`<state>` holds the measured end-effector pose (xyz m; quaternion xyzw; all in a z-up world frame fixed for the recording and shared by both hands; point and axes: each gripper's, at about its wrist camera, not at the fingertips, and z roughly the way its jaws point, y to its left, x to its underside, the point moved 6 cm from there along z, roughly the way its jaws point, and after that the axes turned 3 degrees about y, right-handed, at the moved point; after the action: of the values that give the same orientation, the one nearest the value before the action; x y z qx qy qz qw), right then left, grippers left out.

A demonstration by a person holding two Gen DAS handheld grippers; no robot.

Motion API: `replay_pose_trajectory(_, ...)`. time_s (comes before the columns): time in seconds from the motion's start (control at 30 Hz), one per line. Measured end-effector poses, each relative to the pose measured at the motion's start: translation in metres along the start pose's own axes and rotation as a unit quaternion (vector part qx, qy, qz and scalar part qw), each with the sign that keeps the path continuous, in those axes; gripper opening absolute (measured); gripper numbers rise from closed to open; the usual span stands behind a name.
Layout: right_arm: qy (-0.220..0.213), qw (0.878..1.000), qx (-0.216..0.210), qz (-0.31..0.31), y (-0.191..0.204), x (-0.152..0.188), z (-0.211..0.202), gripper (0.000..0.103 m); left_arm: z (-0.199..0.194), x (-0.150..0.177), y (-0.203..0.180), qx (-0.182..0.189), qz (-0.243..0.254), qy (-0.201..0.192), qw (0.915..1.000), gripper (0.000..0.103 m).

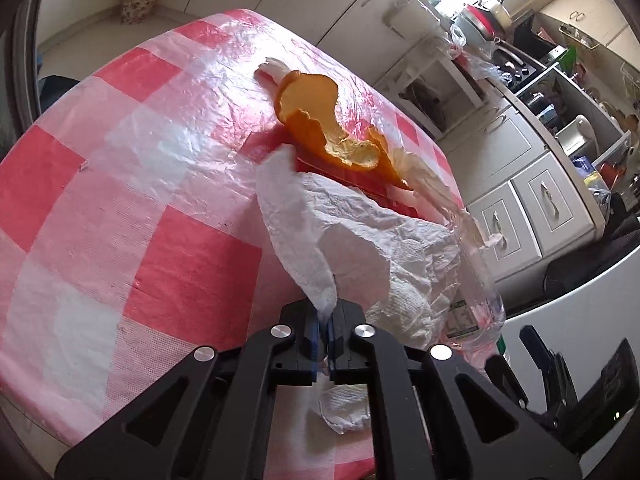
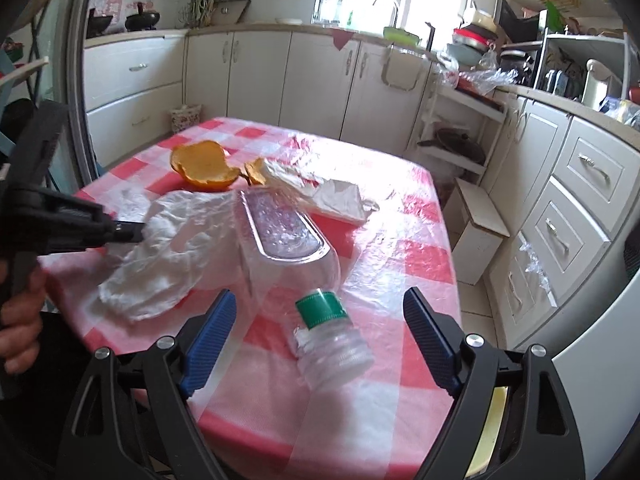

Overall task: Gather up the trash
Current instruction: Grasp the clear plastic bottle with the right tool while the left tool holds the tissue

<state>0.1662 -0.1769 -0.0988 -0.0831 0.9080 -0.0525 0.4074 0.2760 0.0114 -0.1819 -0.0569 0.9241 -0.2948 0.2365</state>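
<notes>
My left gripper [image 1: 325, 326] is shut on the edge of a crumpled white paper towel [image 1: 360, 240]; in the right wrist view the left gripper [image 2: 128, 234] pinches the towel [image 2: 160, 256] at the table's left side. An orange peel [image 1: 320, 120] lies beyond the towel and shows in the right wrist view [image 2: 204, 166]. A crushed clear plastic bottle [image 2: 288, 248] with a green label lies on the table, its neck between my open right gripper's [image 2: 320, 320] fingers without touching them. A flat white wrapper [image 2: 332, 196] lies behind the bottle.
The table wears a red and white checked plastic cloth [image 2: 400, 248]. White kitchen cabinets [image 2: 560, 208] stand close on the right, with a small white step stool [image 2: 476, 232] beside the table. A cluttered counter [image 2: 500, 68] runs along the back.
</notes>
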Motion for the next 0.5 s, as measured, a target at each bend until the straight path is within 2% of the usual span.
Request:
replay_pose_trajectory(0.07, 0.011, 1.0, -0.008, 0.006, -0.001, 0.001, 0.011, 0.082, 0.002, -0.002, -0.002, 0.004, 0.005, -0.001, 1.0, 0.015)
replay_pose_trajectory(0.13, 0.022, 0.999, -0.023, 0.016, 0.0, 0.002, 0.02, 0.062, 0.003, -0.002, -0.006, 0.001, 0.016, -0.003, 0.9999, 0.019)
replay_pose_trajectory(0.2, 0.029, 0.999, -0.036, 0.02, 0.001, 0.004, 0.022, 0.057, 0.002, -0.001, -0.012, -0.005, 0.033, -0.008, 0.9994, 0.027)
replay_pose_trajectory(0.23, 0.028, 0.999, -0.041, 0.018, 0.002, 0.004, 0.021, 0.054, 0.001, -0.002, -0.019, -0.015, 0.046, -0.016, 0.9987, 0.039)
replay_pose_trajectory(0.27, 0.029, 0.999, -0.043, 0.016, 0.004, 0.005, 0.02, 0.053, -0.001, -0.002, -0.021, -0.025, 0.056, -0.024, 0.9978, 0.057)
replay_pose_trajectory(0.33, 0.028, 0.998, -0.048, 0.014, 0.006, 0.006, 0.017, 0.053, -0.009, 0.0, -0.032, -0.051, 0.087, -0.048, 0.9937, 0.074)
replay_pose_trajectory(0.4, 0.028, 0.998, -0.052, 0.017, 0.006, 0.006, 0.016, 0.053, -0.015, 0.005, -0.047, -0.05, 0.126, -0.061, 0.9889, 0.075)
replay_pose_trajectory(0.5, 0.029, 0.998, -0.059, 0.022, 0.005, 0.007, 0.013, 0.053, -0.013, 0.01, -0.056, -0.066, 0.15, -0.056, 0.9849, 0.076)
